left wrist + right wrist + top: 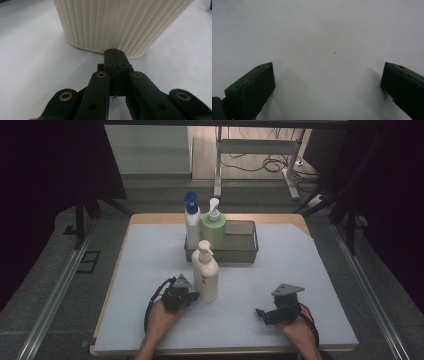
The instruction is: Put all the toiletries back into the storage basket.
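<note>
Two hands hold two grippers on a white table with three bottles.

The left gripper (194, 296) has its jaws pressed together, with nothing between them, and its tip sits right by the bottom of the cream pump bottle (205, 274), which stands upright. The right gripper (260, 313) rests apart on the bare white table (300, 265) with its jaws wide open. A blue-capped bottle (192, 221) and a green pump bottle (213, 226) stand in the mesh basket (242, 249) behind.

Two black handheld grippers, each topped by a grey three-cornered plate.
The left gripper (194, 296) has brass-ringed pivots (four visible) on its linkage arms; the right gripper (260, 313) has blocky black pads; black cables trail from both.
</note>
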`<state>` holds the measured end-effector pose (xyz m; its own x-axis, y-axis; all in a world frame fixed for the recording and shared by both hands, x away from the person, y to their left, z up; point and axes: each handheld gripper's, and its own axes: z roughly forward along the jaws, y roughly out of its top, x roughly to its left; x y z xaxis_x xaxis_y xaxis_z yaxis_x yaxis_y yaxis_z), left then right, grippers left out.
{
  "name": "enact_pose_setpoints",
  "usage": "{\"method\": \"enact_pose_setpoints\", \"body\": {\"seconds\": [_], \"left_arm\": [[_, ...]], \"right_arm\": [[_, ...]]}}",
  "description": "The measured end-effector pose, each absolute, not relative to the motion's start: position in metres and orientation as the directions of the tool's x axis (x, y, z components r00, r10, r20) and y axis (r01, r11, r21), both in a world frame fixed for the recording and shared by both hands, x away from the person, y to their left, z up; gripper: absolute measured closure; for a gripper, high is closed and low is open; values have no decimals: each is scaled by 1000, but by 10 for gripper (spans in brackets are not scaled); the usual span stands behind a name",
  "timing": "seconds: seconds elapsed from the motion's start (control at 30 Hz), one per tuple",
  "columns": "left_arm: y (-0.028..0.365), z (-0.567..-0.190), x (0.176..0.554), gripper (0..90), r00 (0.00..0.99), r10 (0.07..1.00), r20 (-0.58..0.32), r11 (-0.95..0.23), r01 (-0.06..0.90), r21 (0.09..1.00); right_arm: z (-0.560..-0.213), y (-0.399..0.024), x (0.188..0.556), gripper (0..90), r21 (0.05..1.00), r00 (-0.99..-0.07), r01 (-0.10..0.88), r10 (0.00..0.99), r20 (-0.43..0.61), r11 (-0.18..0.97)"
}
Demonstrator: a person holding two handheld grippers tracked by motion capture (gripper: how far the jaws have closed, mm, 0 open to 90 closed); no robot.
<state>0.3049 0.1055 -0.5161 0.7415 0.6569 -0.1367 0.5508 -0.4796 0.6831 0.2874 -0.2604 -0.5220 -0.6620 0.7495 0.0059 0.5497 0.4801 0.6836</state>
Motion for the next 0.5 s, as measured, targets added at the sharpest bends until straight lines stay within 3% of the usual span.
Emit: {"method": "enact_pose_setpoints", "body": {"seconds": [0.5], "left_arm": [[83,-517,311,896,756,634,-163,-476,548,688]], "right_arm": [[-522,-260,287,0,684,-662,550,750,7,479]]}}
